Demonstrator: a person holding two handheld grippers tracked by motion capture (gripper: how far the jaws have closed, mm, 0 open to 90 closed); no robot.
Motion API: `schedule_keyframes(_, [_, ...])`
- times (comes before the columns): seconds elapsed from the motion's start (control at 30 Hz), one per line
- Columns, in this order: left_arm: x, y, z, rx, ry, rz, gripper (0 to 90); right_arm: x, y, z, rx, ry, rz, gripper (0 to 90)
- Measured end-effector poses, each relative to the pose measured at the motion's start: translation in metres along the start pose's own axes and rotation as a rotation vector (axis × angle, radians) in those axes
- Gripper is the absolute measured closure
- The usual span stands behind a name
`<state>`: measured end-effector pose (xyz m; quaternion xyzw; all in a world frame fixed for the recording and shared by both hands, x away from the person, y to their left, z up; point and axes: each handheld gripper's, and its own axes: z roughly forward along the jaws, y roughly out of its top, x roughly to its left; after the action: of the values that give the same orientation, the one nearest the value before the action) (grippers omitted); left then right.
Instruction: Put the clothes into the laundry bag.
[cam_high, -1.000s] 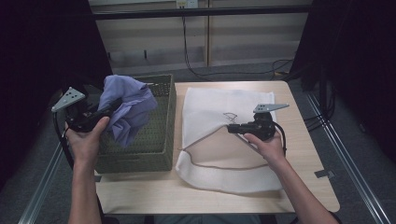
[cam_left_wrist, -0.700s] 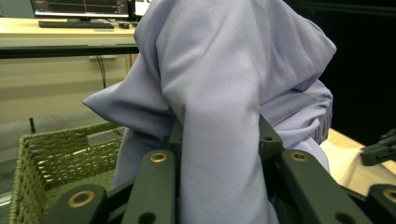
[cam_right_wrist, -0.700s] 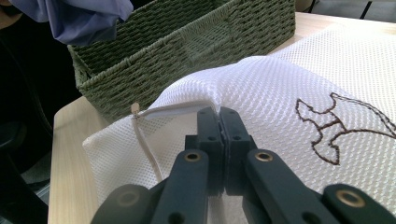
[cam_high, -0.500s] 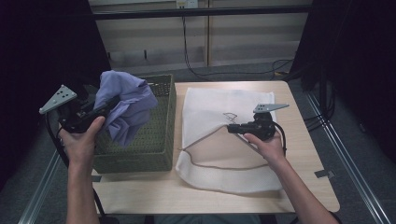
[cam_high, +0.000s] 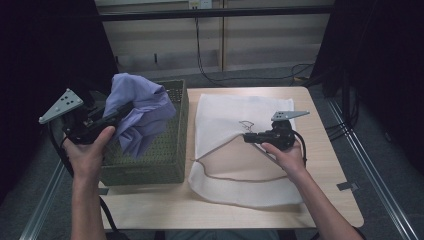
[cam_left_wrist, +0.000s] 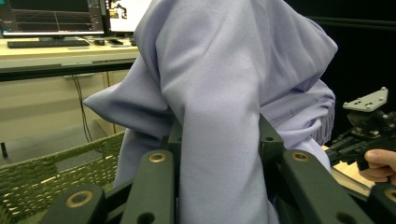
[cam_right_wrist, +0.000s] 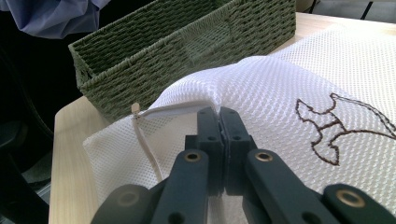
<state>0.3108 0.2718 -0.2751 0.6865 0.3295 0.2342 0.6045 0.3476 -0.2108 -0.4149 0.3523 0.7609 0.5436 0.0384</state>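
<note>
Left gripper (cam_high: 107, 119) fingers pinch a lilac cloth (cam_high: 142, 112) above the basket (cam_high: 150, 167); right gripper (cam_high: 248, 137) fingers pinch the mesh bag (cam_high: 235, 112) beside the basket.

From up top I've got the left gripper (cam_high: 117, 112) clamped on the lavender cloth (cam_high: 140, 115), holding it bunched up above the green woven basket (cam_high: 150, 167) at the table's left side. The cloth hangs down toward the basket's open top. Over on my right, the right gripper (cam_high: 248, 138) sits on the white mesh bag (cam_high: 225, 110), pinching its upper layer at the opening, jaws together. The bag lies flat just beside the basket, a thin cord (cam_high: 235, 177) curving across it.
</note>
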Motion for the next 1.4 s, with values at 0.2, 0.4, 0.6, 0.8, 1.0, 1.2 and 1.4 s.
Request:
schedule_keyframes(0.2, [-0.013,0.003,0.004,0.003,-0.036,0.016,67.6,0.000,0.000,0.000,0.002,-0.002,0.000,89.2])
schedule_keyframes(0.4, [-0.029,0.009,0.008,0.004,-0.076,0.043,67.2,0.000,0.001,-0.001,0.000,-0.002,0.001,89.3])
schedule_keyframes(0.6, [-0.041,0.009,0.015,0.024,-0.116,0.058,67.3,0.000,0.001,0.000,0.005,-0.002,0.002,89.3])
schedule_keyframes(0.8, [-0.052,0.009,0.022,0.033,-0.163,0.076,67.2,0.000,0.001,0.000,0.004,0.000,0.004,89.3])
schedule_keyframes(1.0, [-0.058,0.009,0.026,0.041,-0.189,0.077,67.2,0.001,0.001,0.000,0.004,0.005,-0.001,89.3])
schedule_keyframes(1.2, [-0.064,0.007,0.034,0.067,-0.213,0.083,67.3,0.001,0.001,0.001,0.007,0.008,-0.004,89.3])
schedule_keyframes(1.4, [-0.070,0.004,0.042,0.084,-0.236,0.085,67.4,0.001,0.002,0.001,0.010,0.011,-0.005,89.3])
